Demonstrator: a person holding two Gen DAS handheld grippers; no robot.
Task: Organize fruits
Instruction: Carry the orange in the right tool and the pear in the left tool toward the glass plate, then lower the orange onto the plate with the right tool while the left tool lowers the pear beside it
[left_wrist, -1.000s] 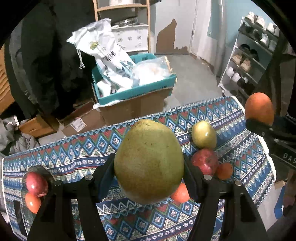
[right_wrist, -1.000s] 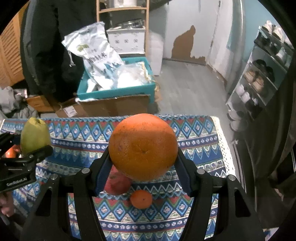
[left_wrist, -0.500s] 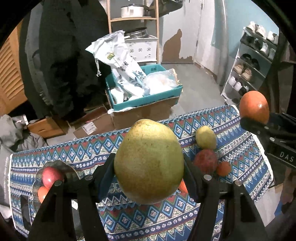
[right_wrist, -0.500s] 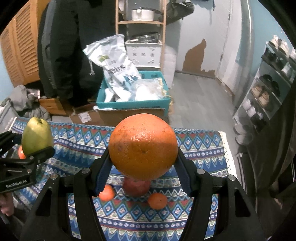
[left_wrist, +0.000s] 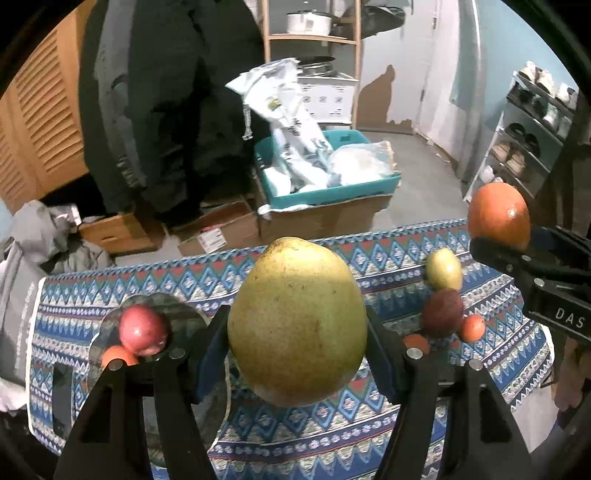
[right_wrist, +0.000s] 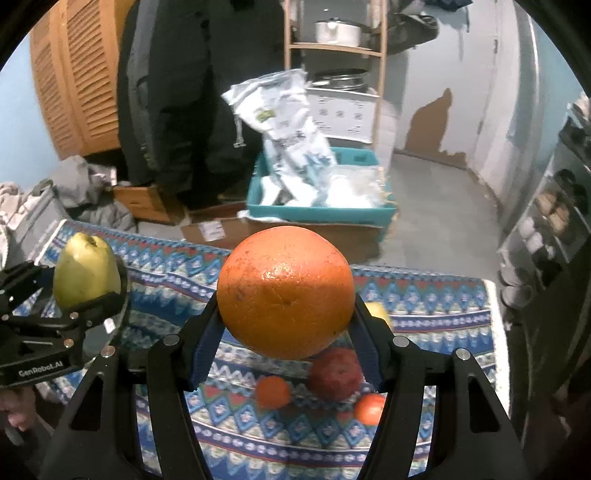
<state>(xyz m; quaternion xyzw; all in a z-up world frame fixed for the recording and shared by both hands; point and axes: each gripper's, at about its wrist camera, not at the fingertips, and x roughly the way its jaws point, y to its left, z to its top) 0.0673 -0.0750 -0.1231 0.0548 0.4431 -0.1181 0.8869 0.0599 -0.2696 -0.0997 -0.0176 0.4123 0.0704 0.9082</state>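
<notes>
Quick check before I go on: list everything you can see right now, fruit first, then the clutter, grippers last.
pear: 1, yellow-green, held in the left gripper above the table
orange: 1, orange, held in the right gripper above the table
glass plate: 1, clear, left end of the tablecloth, holding a red apple and a small orange fruit
loose fruit: small green pear, dark red apple, two tangerines, grouped on the right of the cloth
tablecloth: 1, blue patterned, covers the table
teal crate: 1, holds white bags, on cardboard boxes behind the table
shoe rack: 1, far right
left gripper: shut on pear
right gripper: shut on orange
</notes>
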